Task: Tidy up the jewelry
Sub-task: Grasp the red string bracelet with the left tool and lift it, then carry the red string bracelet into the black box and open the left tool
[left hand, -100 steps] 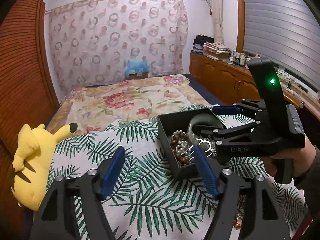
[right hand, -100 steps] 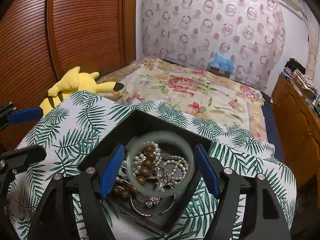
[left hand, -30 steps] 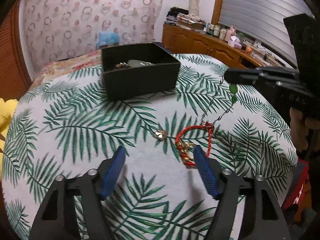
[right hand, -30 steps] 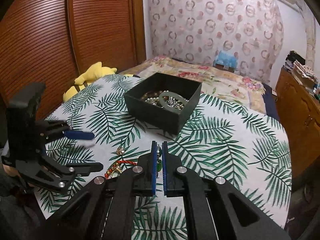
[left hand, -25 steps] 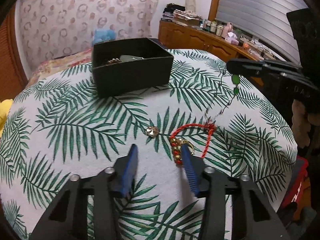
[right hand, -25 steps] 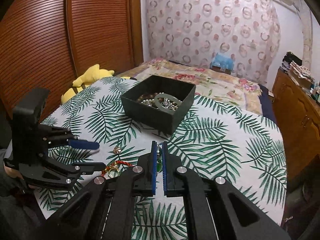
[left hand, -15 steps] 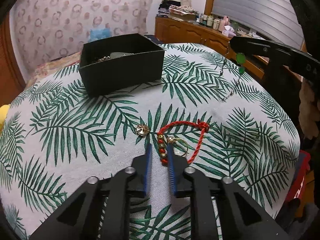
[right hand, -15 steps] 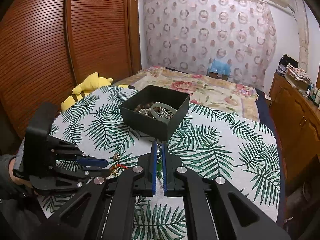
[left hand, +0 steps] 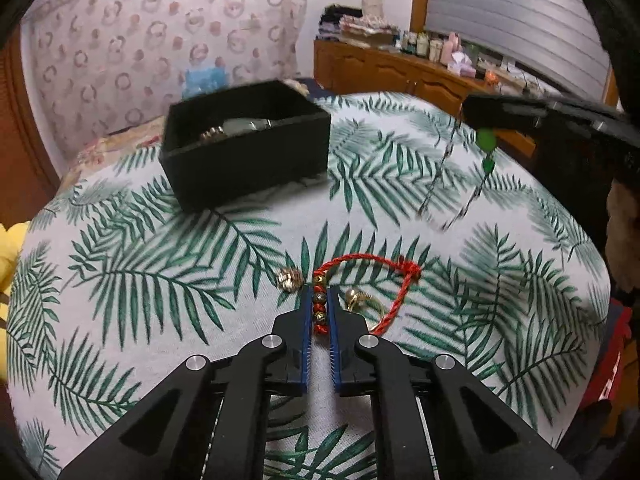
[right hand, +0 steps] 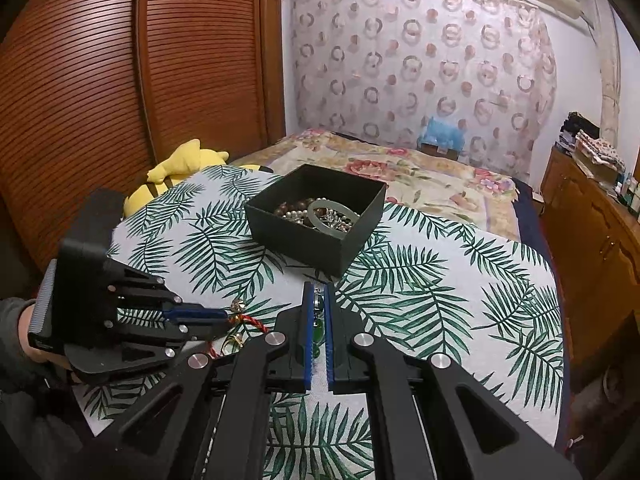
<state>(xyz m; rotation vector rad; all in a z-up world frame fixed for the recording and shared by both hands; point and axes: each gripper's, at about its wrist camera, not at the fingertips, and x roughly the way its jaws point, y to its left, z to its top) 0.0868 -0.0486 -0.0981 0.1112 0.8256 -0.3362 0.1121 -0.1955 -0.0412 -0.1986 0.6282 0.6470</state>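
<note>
Left wrist view, left tongs (left hand: 320, 298) gripping red bracelet (left hand: 362, 266), no legible writing

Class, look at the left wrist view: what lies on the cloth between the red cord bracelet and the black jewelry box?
Only a small gold charm beside the red cord bracelet; toward the black jewelry box, the cloth is bare.

I see a white cloth printed with green palm fronds (left hand: 168, 280), a matte black open box (left hand: 248, 156), a red twisted-cord bracelet with gold and red beads (left hand: 362, 276), and what I take to be green stones (left hand: 487, 146), blurred, on a dark thin chain. My gripper pads (right hand: 307, 320) are blue.
</note>
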